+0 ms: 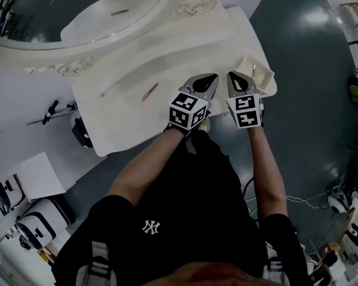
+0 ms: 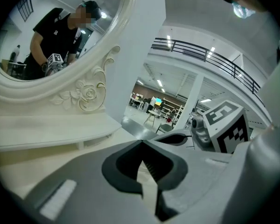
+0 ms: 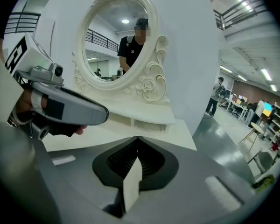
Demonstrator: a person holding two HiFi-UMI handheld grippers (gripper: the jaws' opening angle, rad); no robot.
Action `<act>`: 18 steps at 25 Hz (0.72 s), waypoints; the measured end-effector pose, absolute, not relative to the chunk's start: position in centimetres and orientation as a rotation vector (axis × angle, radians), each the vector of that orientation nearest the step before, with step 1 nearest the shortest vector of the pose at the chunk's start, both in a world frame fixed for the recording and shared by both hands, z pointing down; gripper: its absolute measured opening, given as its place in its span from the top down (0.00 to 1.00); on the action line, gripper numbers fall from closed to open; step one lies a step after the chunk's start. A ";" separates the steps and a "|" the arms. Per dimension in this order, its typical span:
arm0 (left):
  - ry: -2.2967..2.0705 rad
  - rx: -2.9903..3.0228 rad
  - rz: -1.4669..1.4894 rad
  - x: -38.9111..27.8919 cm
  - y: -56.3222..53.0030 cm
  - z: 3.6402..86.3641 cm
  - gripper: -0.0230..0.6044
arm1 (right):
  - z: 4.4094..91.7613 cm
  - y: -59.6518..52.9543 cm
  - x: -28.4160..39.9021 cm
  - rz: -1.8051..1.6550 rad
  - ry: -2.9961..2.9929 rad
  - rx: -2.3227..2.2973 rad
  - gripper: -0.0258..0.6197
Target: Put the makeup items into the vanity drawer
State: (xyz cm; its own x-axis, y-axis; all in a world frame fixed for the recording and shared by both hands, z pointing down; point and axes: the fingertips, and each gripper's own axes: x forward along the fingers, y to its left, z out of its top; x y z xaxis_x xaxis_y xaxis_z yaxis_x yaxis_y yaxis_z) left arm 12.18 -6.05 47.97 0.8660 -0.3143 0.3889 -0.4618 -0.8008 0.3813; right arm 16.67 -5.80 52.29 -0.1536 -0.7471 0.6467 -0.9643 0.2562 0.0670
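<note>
Open vanity drawer (image 1: 265,73) at tabletop's right end, thin dark item (image 1: 253,69) inside. Reddish makeup pencil (image 1: 150,92) on tabletop (image 1: 125,124). Left gripper (image 1: 212,79), right gripper (image 1: 232,77) both clenched, empty. NY logo (image 1: 150,226) on shirt

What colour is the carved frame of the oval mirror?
The frame is cream white, best seen in the right gripper view.
</note>
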 end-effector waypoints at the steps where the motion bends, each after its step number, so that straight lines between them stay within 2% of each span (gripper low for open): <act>1: -0.578 2.563 0.422 11.6 -6.1 48.0 0.96 | 52.2 -5.9 15.8 0.490 -1.976 1.540 0.93; 18: -0.794 2.490 0.398 -0.7 -7.7 49.0 0.96 | 52.2 -7.6 1.3 0.449 -2.136 1.332 0.93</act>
State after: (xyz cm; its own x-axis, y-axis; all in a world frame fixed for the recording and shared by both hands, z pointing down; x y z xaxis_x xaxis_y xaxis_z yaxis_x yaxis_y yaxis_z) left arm -0.72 -7.69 49.01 0.7880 -0.4594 0.4098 -0.6032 -0.7091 0.3650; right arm 1.30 -7.55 52.21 -0.3360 -0.7013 0.6287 -0.8950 0.4456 0.0187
